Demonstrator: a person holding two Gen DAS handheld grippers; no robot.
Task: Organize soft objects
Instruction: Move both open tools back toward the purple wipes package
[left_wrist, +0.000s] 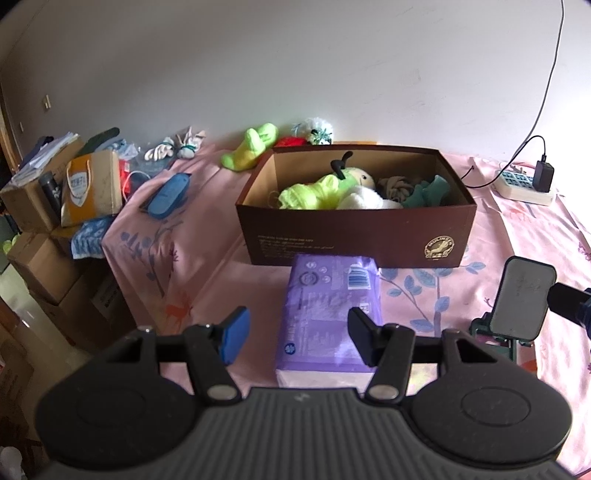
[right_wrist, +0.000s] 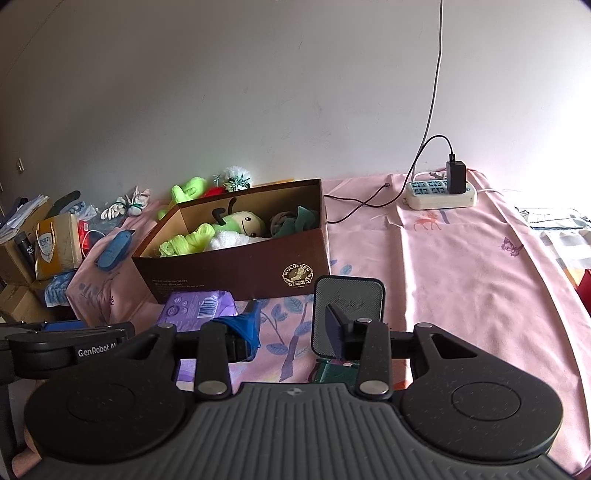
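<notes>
Left tool (left_wrist: 295, 334): jaws spread wide, nothing pinched. It hangs low over the near end of a purple pack (left_wrist: 328, 314) lying on the pink sheet (left_wrist: 517, 236). The pack sits between the two fingers in view; the blue pad is off its left side with a gap, the black finger overlaps its right edge. Can't tell if that finger touches it.

Right tool (right_wrist: 291, 326): also spread, holding nothing. It sits right of the pack (right_wrist: 197, 302) and just beside the left tool body (right_wrist: 66, 347). A dark phone-like slab on a stand (right_wrist: 349, 295) is right behind its right finger; the same slab (left_wrist: 522, 299) shows at the right edge of the left wrist view.

Brown box (left_wrist: 354, 236) is beyond the pack, its front wall touching or nearly touching the pack's far end. Inside: a yellow-green plush (left_wrist: 310, 194) at left, a green-and-cream doll (left_wrist: 354, 177) with black antennae behind it, a white plush (left_wrist: 364, 199) in the middle, a grey-brown knotted cloth (left_wrist: 397, 186), and a teal cloth (left_wrist: 430, 192) at right.

Still outside, behind the box against the wall: a green plush (left_wrist: 251, 146), a red item (left_wrist: 291, 141), and a white pompom toy (left_wrist: 316, 131). Further left: white gloves or socks (left_wrist: 175, 149) and a blue case (left_wrist: 168, 194) on the sheet's left part.

Power strip (right_wrist: 439, 194) with a black charger plugged in sits far right. Cardboard boxes (left_wrist: 33, 199) and a paper bag (left_wrist: 92, 184) are stacked off the left side.
</notes>
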